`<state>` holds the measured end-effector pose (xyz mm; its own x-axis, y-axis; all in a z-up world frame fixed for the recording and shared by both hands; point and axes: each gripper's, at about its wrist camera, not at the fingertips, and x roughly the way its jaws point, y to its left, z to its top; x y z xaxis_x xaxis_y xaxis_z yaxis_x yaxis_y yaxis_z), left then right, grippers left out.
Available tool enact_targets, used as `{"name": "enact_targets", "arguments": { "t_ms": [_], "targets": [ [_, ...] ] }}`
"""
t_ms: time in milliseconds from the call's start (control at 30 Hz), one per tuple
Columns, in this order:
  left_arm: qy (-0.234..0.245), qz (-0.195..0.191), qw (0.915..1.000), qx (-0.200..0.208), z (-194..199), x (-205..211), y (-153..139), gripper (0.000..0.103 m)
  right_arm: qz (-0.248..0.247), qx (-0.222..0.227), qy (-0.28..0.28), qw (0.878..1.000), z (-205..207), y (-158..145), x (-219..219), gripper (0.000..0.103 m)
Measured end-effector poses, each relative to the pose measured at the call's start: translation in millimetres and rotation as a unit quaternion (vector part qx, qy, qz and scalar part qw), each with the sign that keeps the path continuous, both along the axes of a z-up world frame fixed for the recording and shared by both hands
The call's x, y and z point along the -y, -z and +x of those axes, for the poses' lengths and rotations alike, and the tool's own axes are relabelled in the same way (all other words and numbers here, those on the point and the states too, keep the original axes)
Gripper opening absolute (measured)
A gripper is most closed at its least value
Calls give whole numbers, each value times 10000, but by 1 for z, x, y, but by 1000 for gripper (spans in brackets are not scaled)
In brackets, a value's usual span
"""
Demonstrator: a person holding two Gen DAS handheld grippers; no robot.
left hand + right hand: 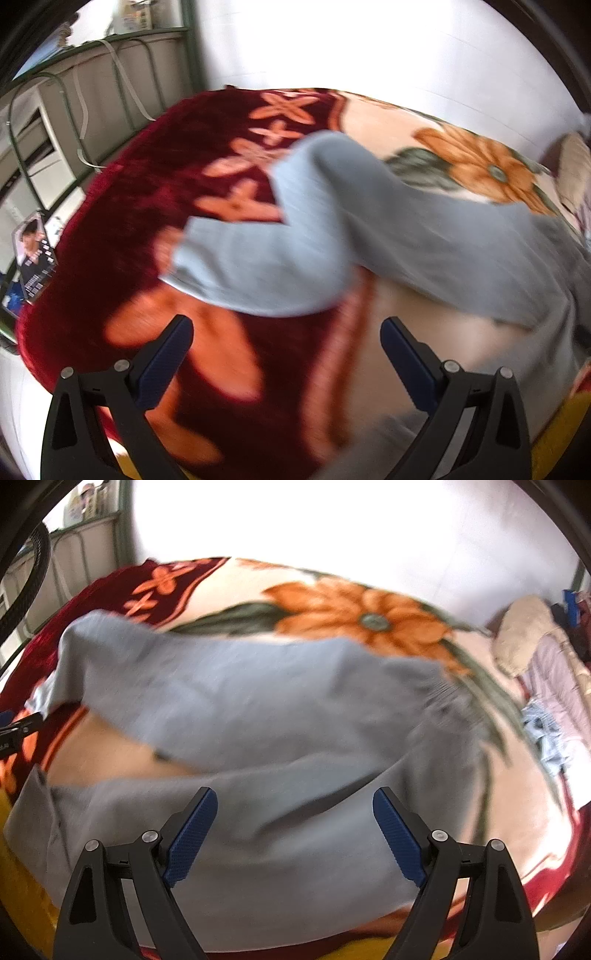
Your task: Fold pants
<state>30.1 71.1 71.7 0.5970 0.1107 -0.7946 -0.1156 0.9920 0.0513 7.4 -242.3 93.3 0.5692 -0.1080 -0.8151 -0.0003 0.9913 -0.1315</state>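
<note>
1. I see the grey soft-knit pants (258, 709) lying on the bed's plush floral blanket (122, 221), spread from the dark red border at its left edge toward the cream middle with the big orange flower.
2. My left tool (286, 332) stands open with nothing between its blue pads, over the red border just short of a leg cuff.
3. My right tool (294, 805) is also spread wide and empty, above the waist end near the bed's front edge.
4. As I judge it, little is done: the two legs splay apart in a V, not yet laid together.
5. Left to do: stack the legs, then fold the length over.
</note>
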Motion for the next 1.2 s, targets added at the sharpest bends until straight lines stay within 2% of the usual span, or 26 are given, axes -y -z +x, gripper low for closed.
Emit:
{"name": "enact_targets", "arguments": {
  "t_ms": [200, 367, 567, 767, 900, 933, 1000, 1033, 1067, 1100, 1133, 1167, 1200],
  "targets": [
    [-484, 85, 9988, -34, 31, -53, -4, 103, -351, 198, 410, 9983, 21, -34, 48, 88],
    [-724, 121, 9967, -338, 59, -80, 16, 103, -786, 172, 750, 9939, 48, -40, 87, 88],
    [-815, -81, 9945, -648, 72, -93, 38, 103, -1051, -295, 1121, 9877, 67, -6, 128, 88],
    [-846, -6, 9939, -706, 76, -90, 46, 103, -697, -748, 1463, 9839, 72, 31, 161, 88],
    [-753, 67, 9947, -703, 79, -85, 48, 102, -295, -839, 1630, 9826, 70, 43, 173, 87],
    [-696, 91, 9951, -702, 81, -83, 49, 102, -184, -845, 1651, 9825, 69, 44, 175, 83],
    [-602, 131, 9958, -681, 83, -79, 50, 101, 9, -859, 1572, 9838, 68, 44, 174, 68],
    [-534, 161, 9962, -669, 84, -76, 51, 97, 124, -869, 1477, 9851, 67, 44, 172, 56],
    [-465, 176, 9966, -658, 84, -73, 52, 91, 192, -880, 1399, 9861, 67, 43, 169, 48],
    [-361, 170, 9972, -633, 85, -70, 52, 87, 272, -897, 1274, 9874, 66, 41, 166, 32],
    [-291, 155, 9975, -618, 85, -68, 51, 75, 322, -934, 1165, 9883, 65, 40, 162, 22],
    [-177, 130, 9980, -599, 86, -65, 50, 59, 291, -956, 1119, 9887, 65, 38, 159, 18],
    [-114, 136, 9981, -589, 86, -63, 49, 49, 201, -947, 1080, 9894, 64, 35, 157, 14]
  ]
}}
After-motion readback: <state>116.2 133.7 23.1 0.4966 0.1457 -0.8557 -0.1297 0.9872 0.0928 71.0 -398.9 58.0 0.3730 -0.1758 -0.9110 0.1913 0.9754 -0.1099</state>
